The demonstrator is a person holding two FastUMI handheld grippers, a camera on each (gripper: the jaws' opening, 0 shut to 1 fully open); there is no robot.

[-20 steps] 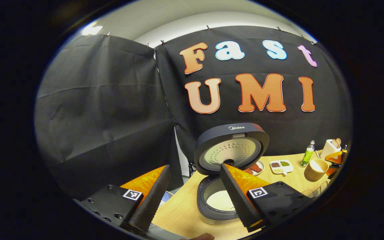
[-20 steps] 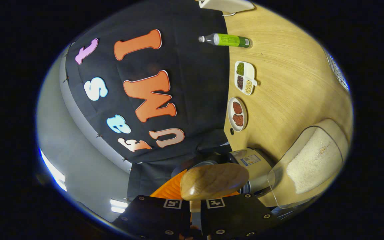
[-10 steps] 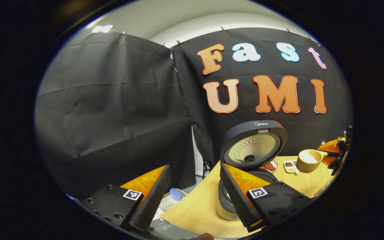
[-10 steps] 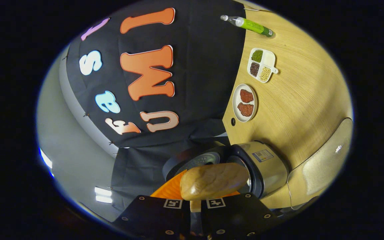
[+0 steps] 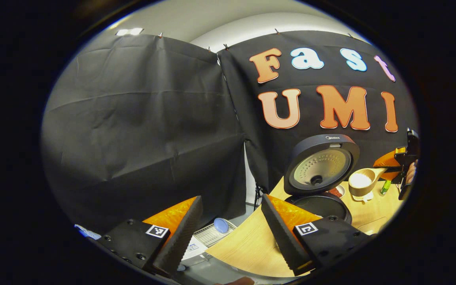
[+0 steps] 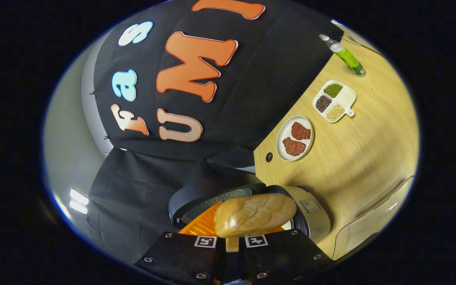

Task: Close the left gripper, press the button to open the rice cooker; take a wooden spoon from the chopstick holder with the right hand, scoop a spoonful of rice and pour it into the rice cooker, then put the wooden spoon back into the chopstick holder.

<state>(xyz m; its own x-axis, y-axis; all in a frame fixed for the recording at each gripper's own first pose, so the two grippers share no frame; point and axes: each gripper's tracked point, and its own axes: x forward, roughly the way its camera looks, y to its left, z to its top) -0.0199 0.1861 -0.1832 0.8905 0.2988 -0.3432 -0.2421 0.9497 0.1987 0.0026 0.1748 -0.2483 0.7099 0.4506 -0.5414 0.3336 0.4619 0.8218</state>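
spill risk: the spoon [image 5: 364, 180] is hanging loaded with rice just beside the open cooker [image 5: 319, 186], bowl not over the pot yet as far as I can tell. If it's tipping early, the grains are landing on the table [image 5: 251, 245] or the cooker rim instead of inside.
grip risk: the right gripper [image 6: 231, 247] is pinching the handle close behind the bowl, fingers pressed in on it. Turning the wrist to pour could be letting the handle twist or slide in that narrow grip, I'd guess.
lid risk: the lid [image 5: 321, 163] is standing up right behind the pot, so a spoon coming in high could be knocking against it and shaking rice off.
left gripper: the left gripper [image 5: 231, 233] is hovering off the table's near corner with its fingers spread and nothing between them, well apart from the cooker. Not getting in the way, looks like.
where the spoon is: in the right gripper view the spoon is sticking out right over the cooker's edge, underside facing the camera.
count: one cooker, one spoon, two grippers.
count, extras: one plate [image 6: 295, 138] carrying two reddish pieces, one divided dish [image 6: 333, 101] with four sections, one green bottle [image 6: 346, 55], one clear box [image 6: 374, 231] at the table edge.
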